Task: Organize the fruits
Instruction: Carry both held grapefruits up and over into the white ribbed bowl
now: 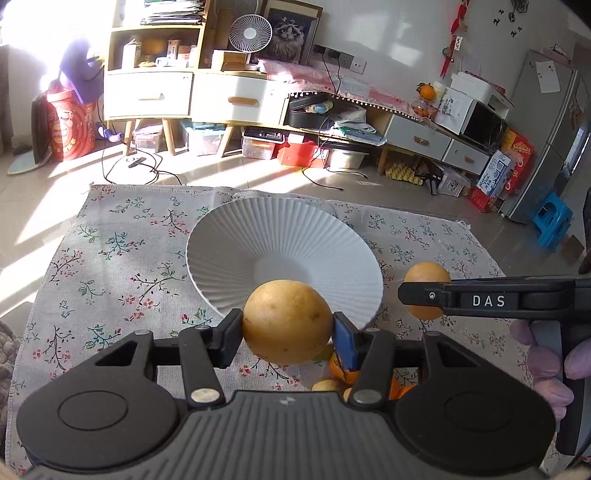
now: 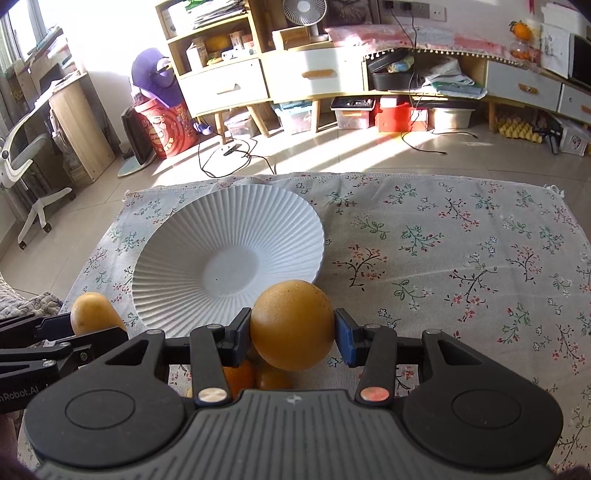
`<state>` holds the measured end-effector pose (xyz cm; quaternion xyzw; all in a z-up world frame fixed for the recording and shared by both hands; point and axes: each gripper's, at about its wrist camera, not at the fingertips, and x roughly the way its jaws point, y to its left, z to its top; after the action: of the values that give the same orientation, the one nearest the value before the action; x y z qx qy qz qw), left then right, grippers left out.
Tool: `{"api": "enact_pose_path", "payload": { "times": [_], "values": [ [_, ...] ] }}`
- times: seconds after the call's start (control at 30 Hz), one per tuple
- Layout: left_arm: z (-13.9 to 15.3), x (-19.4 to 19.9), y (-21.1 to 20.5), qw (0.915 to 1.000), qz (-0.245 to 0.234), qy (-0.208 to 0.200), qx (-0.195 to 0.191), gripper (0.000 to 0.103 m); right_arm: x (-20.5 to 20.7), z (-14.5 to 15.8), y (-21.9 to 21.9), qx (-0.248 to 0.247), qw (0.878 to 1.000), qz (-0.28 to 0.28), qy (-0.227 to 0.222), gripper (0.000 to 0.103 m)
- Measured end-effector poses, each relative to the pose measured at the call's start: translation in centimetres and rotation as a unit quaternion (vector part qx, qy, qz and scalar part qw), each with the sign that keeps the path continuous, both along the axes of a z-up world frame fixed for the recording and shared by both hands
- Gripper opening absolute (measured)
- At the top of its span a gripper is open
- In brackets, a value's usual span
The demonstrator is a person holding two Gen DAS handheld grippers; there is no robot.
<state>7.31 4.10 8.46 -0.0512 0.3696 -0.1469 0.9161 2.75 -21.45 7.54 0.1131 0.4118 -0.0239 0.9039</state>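
The left gripper (image 1: 287,332) pinches a yellow-orange fruit (image 1: 287,321) between its jaws, one black pad on the fruit's left side and a blue pad on its right, both touching the skin. The fruit hangs clear of the floral cloth (image 1: 110,266) that covers the worktop, just in front of the near rim of the white ribbed bowl (image 1: 236,236). The bowl sits upright on the cloth with nothing inside it.

The right gripper (image 2: 293,332) likewise has its jaws closed on a rounder orange fruit (image 2: 293,325), pads pressed to both sides, held above the cloth at the bowl's near right edge. From the left wrist view this gripper enters from the right, its dark arm marked "DAS", with the same fruit showing behind its tip, and a hand in a purple glove (image 1: 546,365) wraps the handle.

Below and between the two grippers, a small cluster of loose fruits (image 2: 255,376) lies on the cloth, mostly hidden by the gripper bodies; how many there are cannot be told.

Beyond the worktop, a tiled floor (image 2: 332,155) catches bright sunlight, and a wooden cabinet (image 2: 314,74) with white drawers stands along the wall, a small white fan (image 1: 250,33) on top.
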Motion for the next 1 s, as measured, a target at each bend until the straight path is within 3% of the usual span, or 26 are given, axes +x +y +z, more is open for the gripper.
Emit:
{"api": "enact_pose_path", "payload": {
  "times": [0.3, 1.0],
  "values": [
    [-0.7, 2.3, -0.6, 0.9984, -0.017, -0.046, 0.027, 0.044, 2.7, 0.6, 0.8, 0.005, 1.0, 0.019, -0.016, 0.043],
    [-4.4, 7.6, -2.0, 0.9975, -0.042, -0.017, 0.055, 0.044, 9.4, -2.8, 2.0, 0.029, 0.999, 0.008, 0.019, 0.043]
  ]
}}
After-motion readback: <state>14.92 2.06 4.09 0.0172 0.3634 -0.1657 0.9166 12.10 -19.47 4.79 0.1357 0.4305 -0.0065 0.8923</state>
